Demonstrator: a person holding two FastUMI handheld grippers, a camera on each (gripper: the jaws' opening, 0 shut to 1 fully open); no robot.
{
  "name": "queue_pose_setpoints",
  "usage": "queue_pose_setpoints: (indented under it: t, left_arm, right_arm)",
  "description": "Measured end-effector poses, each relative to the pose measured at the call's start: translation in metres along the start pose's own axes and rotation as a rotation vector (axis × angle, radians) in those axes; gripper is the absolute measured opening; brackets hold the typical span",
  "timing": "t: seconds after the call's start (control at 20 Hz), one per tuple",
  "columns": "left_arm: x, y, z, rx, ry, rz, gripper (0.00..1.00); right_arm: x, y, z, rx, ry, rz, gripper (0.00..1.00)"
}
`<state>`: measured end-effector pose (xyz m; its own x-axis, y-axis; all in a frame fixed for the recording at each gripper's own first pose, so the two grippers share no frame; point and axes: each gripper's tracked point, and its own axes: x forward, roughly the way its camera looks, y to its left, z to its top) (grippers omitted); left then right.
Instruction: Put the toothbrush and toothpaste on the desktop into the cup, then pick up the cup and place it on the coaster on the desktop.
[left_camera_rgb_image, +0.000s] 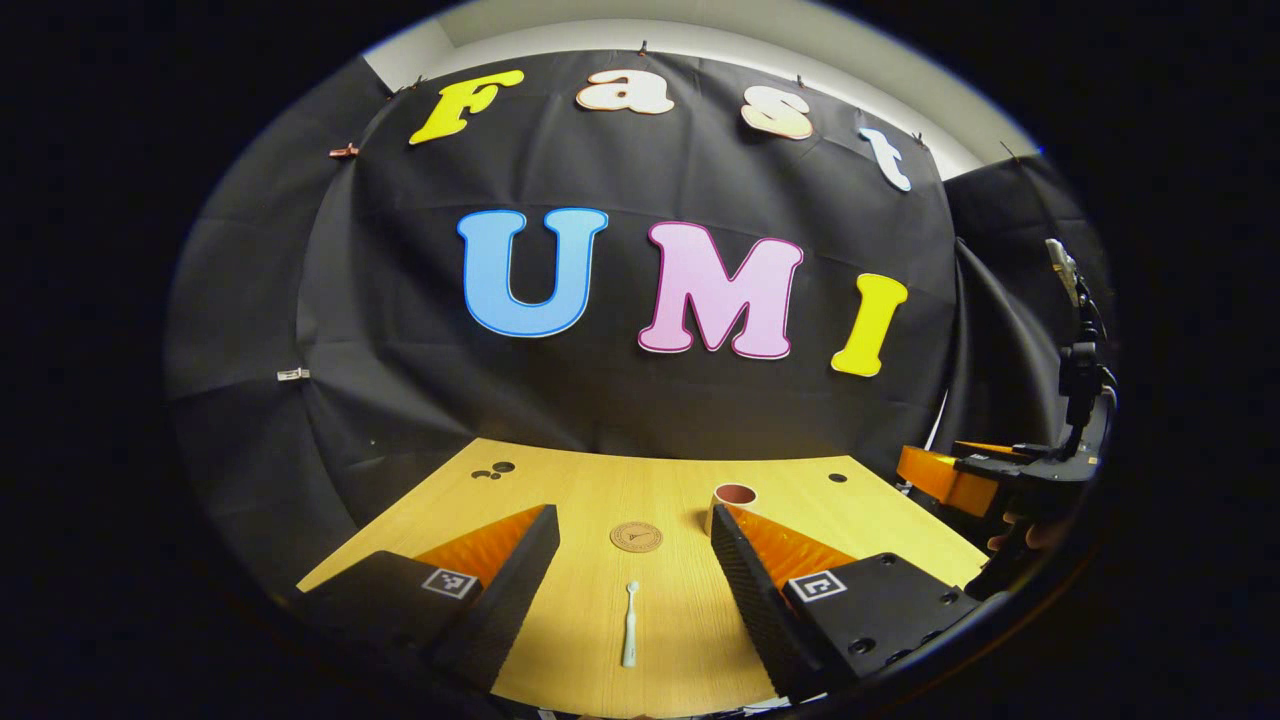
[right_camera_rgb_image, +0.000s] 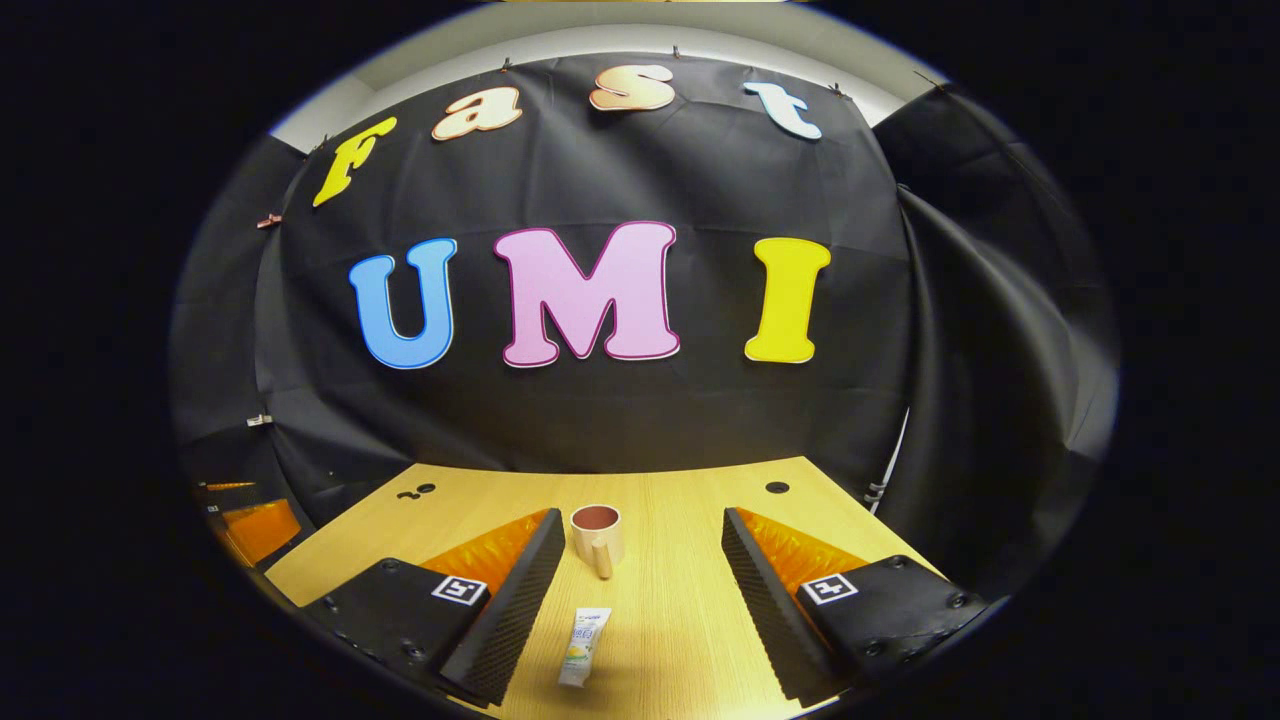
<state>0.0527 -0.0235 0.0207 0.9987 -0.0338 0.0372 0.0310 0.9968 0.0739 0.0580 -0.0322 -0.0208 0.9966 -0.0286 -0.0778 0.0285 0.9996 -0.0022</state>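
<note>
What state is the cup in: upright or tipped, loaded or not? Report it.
Upright and not loaded. The cup stands on the desktop, mouth up; the toothpaste and toothbrush lie flat on the wood outside it.

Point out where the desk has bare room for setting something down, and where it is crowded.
Bare wood lies left of the coaster and toothbrush, toward the desk's left edge, and right of the cup and toothpaste. The middle strip is busier: coaster, cup, toothbrush and toothpaste sit there, apart from one another.
</note>
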Motion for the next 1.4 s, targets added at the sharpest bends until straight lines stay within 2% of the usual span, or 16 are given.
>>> queue_pose_setpoints:
  t: [0.2, 0.45, 0.75, 0.9, 1.25, 1.4]
  left_arm:
    - [0.007, 0.000, -0.003, 0.003, 0.006, -0.001, 0.97]
    - [0.017, 0.007, -0.008, -0.001, 0.021, 0.027, 0.97]
    - [0.022, 0.026, -0.019, -0.031, 0.055, 0.101, 0.97]
    - [0.024, 0.040, -0.030, -0.036, 0.076, 0.154, 0.97]
    - [0.023, 0.064, -0.066, -0.084, 0.160, 0.281, 0.97]
    - [0.020, 0.070, -0.076, -0.094, 0.190, 0.326, 0.97]
  right_arm:
    - [0.011, 0.001, -0.009, -0.019, 0.045, 0.008, 0.98]
    - [0.034, 0.017, -0.026, -0.043, 0.120, 0.066, 0.98]
    - [0.066, 0.038, -0.082, -0.071, 0.312, 0.140, 0.98]
    - [0.079, 0.037, -0.114, -0.115, 0.429, 0.144, 0.98]
    - [0.102, 0.038, -0.201, -0.125, 0.706, 0.147, 0.98]
    - [0.108, 0.042, -0.228, -0.137, 0.783, 0.163, 0.98]
